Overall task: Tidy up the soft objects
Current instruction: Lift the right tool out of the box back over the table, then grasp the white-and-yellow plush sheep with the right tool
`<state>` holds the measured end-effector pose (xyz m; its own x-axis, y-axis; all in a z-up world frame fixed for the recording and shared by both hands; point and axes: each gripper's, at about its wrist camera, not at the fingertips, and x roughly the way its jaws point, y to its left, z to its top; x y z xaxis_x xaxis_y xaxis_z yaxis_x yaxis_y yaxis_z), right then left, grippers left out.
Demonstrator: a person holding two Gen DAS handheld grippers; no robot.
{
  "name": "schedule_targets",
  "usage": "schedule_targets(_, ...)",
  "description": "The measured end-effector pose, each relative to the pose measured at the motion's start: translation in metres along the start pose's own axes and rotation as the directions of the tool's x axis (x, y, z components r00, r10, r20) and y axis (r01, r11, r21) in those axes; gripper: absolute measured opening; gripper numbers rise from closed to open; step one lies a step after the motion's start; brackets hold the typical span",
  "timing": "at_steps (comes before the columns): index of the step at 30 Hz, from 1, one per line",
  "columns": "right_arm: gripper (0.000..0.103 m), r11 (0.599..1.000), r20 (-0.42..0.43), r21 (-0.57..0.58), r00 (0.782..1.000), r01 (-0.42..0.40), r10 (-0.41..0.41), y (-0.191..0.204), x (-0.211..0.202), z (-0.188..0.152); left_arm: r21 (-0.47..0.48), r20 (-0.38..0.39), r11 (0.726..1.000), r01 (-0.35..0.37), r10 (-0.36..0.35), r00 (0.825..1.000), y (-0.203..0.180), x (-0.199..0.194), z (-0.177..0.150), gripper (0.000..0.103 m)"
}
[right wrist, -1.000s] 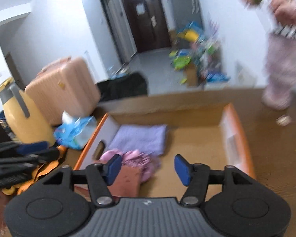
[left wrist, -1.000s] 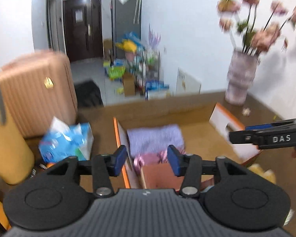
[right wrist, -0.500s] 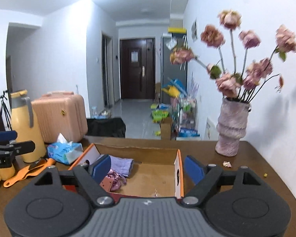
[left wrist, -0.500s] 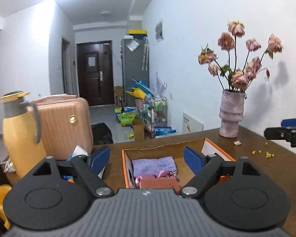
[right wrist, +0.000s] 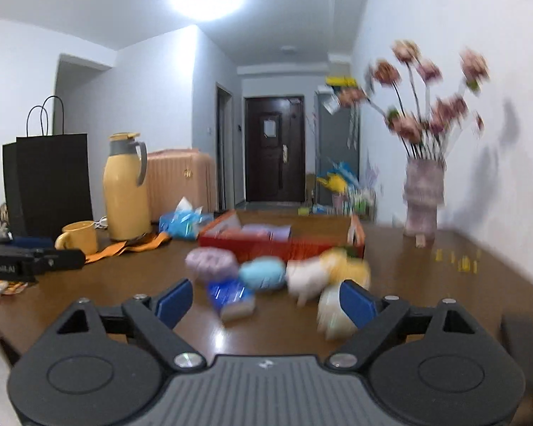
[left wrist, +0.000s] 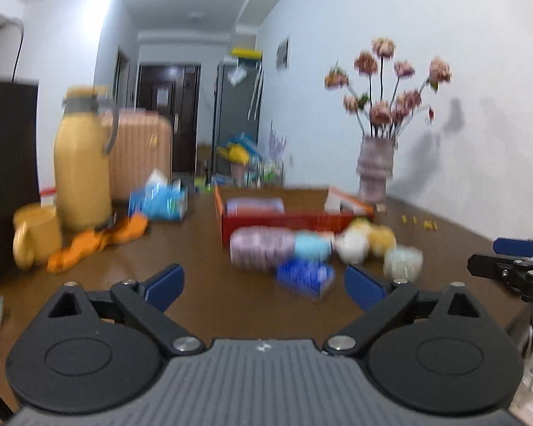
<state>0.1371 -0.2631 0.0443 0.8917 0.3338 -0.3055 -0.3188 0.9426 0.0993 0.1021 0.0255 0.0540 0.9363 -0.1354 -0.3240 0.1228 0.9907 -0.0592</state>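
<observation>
A red-and-orange cardboard box (left wrist: 287, 222) (right wrist: 277, 245) stands mid-table with folded lilac cloth inside. In front of it lies a blurred heap of soft things: a lilac roll (left wrist: 261, 250) (right wrist: 211, 264), a light-blue ball (left wrist: 311, 245) (right wrist: 263, 273), a white plush (left wrist: 351, 246) (right wrist: 307, 277), a yellow plush (left wrist: 382, 238) (right wrist: 348, 266), a pale round one (left wrist: 403, 262) (right wrist: 332, 314) and a blue packet (left wrist: 303, 278) (right wrist: 231, 296). My left gripper (left wrist: 264, 285) and right gripper (right wrist: 266, 301) hover short of the heap, jaws opening wide, nothing between them.
On the left stand a yellow thermos (right wrist: 124, 188), yellow mug (right wrist: 78, 236), black paper bag (right wrist: 48, 181), orange cloth (left wrist: 99, 239) and blue tissue pack (left wrist: 160, 202). A vase of dried flowers (right wrist: 423, 198) stands at the right by the wall, with yellow crumbs (right wrist: 458, 262) nearby.
Both grippers pulled back from over the box toward the table's near side, and their jaws spread wider. The heap of soft things in front of the box has come into view.
</observation>
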Motion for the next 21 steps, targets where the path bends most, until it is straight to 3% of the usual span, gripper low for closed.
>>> schedule_targets(3,0.090,0.998,-0.041,0.042,0.998,-0.039,0.040,0.001,-0.005,-0.021,0.004,-0.026,1.000,0.014,-0.014,1.000,-0.001,-0.003,-0.007,0.099)
schedule_targets(7,0.090,0.999,-0.063,-0.005,0.997,0.054,-0.054,0.004,0.001,-0.030,0.005,-0.011,1.000,0.026,-0.026,1.000,-0.006,0.004,-0.003,0.099)
schedule_targets(12,0.089,0.997,-0.063,0.056,0.997,0.056,-0.052,-0.018,0.011,-0.031,0.020,-0.052,0.998,0.054,-0.053,0.997,-0.018,0.029,-0.008,0.099)
schedule_targets(17,0.088,0.993,-0.061,0.094,0.996,0.076,-0.070,-0.059,0.039,-0.014,-0.028,-0.118,0.987,0.159,-0.161,0.980,-0.043,0.093,0.008,0.096)
schedule_targets(21,0.088,0.994,-0.068,0.087,0.996,0.069,-0.063,-0.100,0.090,0.017,-0.102,-0.180,0.969,0.227,-0.242,0.953,-0.073,0.162,0.028,0.078)
